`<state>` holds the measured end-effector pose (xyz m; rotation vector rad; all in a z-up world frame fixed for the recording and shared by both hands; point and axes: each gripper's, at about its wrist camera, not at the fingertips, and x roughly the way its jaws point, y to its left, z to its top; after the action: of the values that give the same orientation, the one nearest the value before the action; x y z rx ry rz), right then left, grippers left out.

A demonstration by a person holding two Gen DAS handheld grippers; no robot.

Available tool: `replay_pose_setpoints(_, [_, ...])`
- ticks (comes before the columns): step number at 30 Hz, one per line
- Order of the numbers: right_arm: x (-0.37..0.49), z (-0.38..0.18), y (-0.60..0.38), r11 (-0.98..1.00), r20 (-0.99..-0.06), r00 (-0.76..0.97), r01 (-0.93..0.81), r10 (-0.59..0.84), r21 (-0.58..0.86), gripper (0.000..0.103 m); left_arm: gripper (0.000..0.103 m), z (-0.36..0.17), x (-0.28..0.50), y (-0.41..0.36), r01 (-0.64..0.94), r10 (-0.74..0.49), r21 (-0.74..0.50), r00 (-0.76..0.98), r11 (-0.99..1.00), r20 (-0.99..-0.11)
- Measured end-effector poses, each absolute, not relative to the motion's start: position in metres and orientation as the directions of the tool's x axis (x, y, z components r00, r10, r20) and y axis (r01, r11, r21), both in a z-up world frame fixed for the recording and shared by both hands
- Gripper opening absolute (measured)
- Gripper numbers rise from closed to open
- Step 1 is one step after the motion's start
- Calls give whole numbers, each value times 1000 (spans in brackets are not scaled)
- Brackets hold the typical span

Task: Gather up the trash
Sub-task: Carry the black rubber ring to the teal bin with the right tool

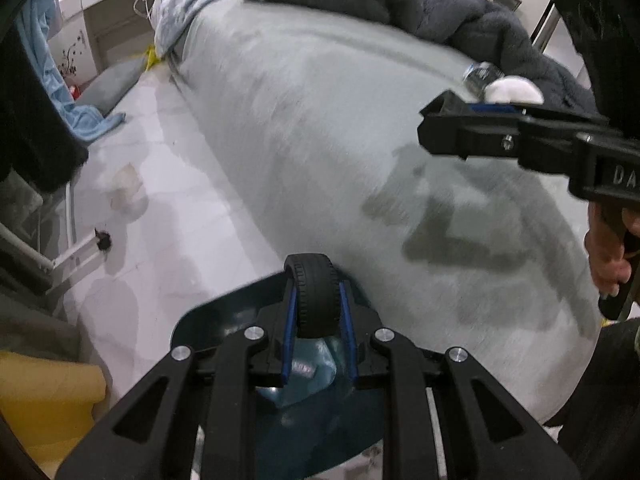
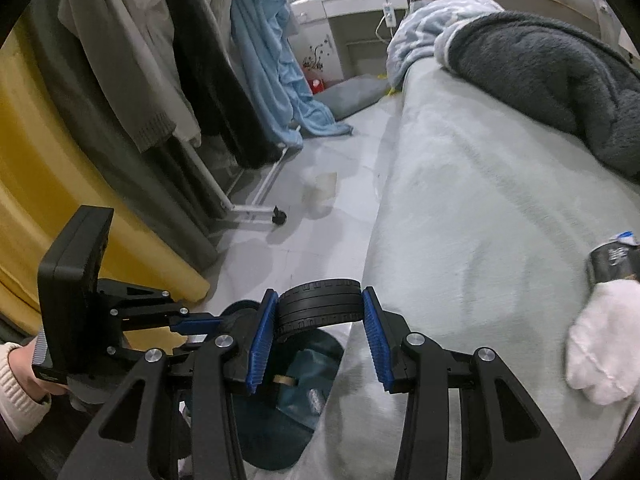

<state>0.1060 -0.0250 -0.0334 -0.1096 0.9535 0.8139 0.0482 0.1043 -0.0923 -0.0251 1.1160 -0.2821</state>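
Observation:
My left gripper (image 1: pixel 316 300) is shut on a black rubber wheel (image 1: pixel 314 296) fixed to the rim of a dark teal trash bin (image 1: pixel 200 320) and holds it beside the bed; a clear plastic bag (image 1: pixel 308 376) lies inside. In the right wrist view the same wheel (image 2: pixel 318 306) sits between my right gripper's (image 2: pixel 320 320) open blue pads (image 2: pixel 262 336), not squeezed. The bin (image 2: pixel 316 364) lies below. A crushed dark can (image 2: pixel 612 260) and a white tissue wad (image 2: pixel 600 340) lie on the bed; the can (image 1: pixel 480 76) and the wad (image 1: pixel 514 90) also show in the left wrist view.
A grey-green bedsheet (image 1: pixel 340 140) covers the bed, with a dark fleece blanket (image 2: pixel 540 80) at the back. A clothes rack (image 2: pixel 248 208) with hanging clothes stands left, beside a yellow cushion (image 2: pixel 48 184). A pale scrap (image 2: pixel 320 192) lies on the white floor.

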Motion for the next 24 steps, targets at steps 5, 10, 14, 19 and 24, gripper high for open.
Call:
replay_pose_setpoints(5, [101, -45, -3, 690, -784, 276, -679, 556, 250, 43, 22, -113, 41, 112, 216, -235, -170, 323, 961, -917])
replay_pose_setpoints(10, [94, -58, 19, 678, -811, 238, -693, 534, 243, 43, 22, -133, 37, 122, 191, -209, -164, 246, 968, -946])
replay_pose_setpoints(14, [89, -68, 36, 666, -829, 208, -706, 520, 241, 43, 22, -147, 31, 130, 168, -200, -169, 187, 971, -962])
replay_pose_setpoints(19, [84, -79, 55, 655, -848, 173, -717, 501, 240, 43, 22, -177, 24, 141, 118, -190, -181, 69, 976, -979])
replay_pose_setpoints(24, [81, -99, 69, 657, -877, 125, -713, 464, 246, 43, 22, -192, 17, 153, 89, -183, -181, 12, 979, -983])
